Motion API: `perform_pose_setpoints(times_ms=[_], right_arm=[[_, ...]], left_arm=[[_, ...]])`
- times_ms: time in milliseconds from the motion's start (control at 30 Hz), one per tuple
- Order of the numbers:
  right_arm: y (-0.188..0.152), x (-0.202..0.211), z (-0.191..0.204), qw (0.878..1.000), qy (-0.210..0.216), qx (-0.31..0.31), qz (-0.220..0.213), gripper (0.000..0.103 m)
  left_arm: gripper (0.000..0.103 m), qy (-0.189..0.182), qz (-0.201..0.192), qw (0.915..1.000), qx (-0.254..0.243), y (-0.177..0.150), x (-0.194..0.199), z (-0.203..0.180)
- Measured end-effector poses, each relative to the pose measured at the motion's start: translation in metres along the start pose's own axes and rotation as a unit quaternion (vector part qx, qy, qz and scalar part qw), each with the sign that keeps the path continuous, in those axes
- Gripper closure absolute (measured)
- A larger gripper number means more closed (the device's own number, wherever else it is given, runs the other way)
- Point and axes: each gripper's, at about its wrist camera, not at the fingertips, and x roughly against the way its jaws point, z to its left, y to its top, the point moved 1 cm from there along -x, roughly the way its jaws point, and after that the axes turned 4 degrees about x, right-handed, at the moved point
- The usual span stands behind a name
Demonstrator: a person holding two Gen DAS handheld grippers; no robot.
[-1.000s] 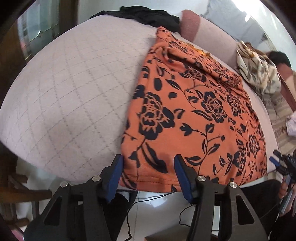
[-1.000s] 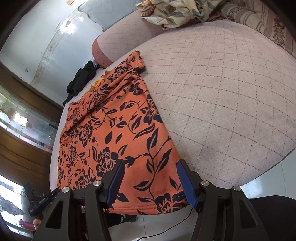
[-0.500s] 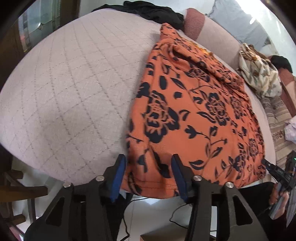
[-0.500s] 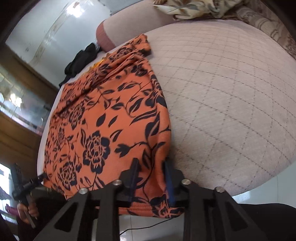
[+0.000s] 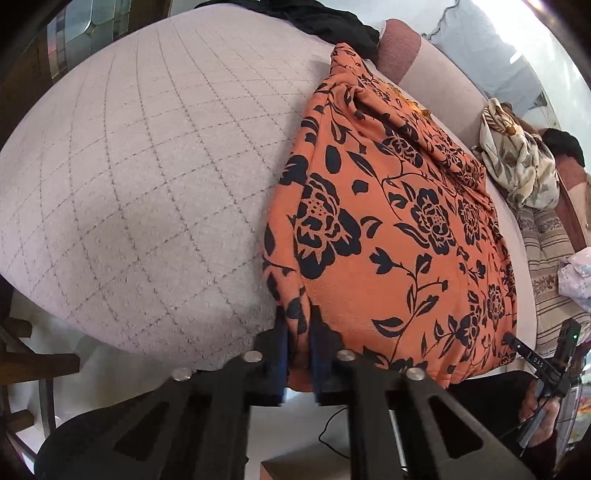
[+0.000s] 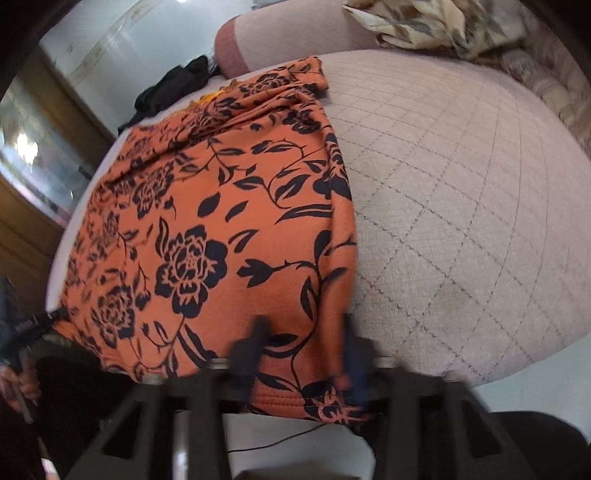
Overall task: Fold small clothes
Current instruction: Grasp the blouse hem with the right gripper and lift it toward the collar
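Observation:
An orange garment with a black flower print (image 5: 399, 221) lies spread on a pale quilted cushion (image 5: 147, 184), its hem hanging over the near edge. My left gripper (image 5: 298, 332) is shut on the hem's near left corner. In the right wrist view the same garment (image 6: 221, 221) fills the left half. My right gripper (image 6: 303, 343) straddles the hem's near right corner with its jaws apart; this view is blurred.
A black cloth (image 5: 325, 22) lies at the cushion's far edge. A beige patterned cloth (image 5: 517, 166) is bunched at the far right by a striped cover (image 5: 546, 258). The quilted cushion (image 6: 461, 221) is bare right of the garment. A cable (image 5: 340, 435) runs on the floor below.
My left gripper has closed on the hem's left corner. My right gripper narrowed on the right corner half a second ago and its jaws are wider apart now. Both moved closer to the garment.

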Motion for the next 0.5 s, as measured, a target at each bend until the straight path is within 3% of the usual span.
perform_pose_setpoints(times_ms=[167, 300, 500], right_arm=[[0.012, 0.010, -0.010, 0.997, 0.058, -0.042, 0.012, 0.093], [0.040, 0.038, -0.010, 0.990, 0.126, -0.060, -0.022, 0.093], [0.131, 0.059, -0.021, 0.975, 0.183, -0.096, -0.081, 0.094]], left_arm=[[0.096, -0.025, 0.003, 0.9993, -0.026, 0.013, 0.016, -0.012], [0.096, -0.058, -0.008, 0.9969, -0.053, 0.043, 0.044, -0.030], [0.096, -0.077, -0.036, 0.9940, -0.070, 0.155, 0.069, -0.068]])
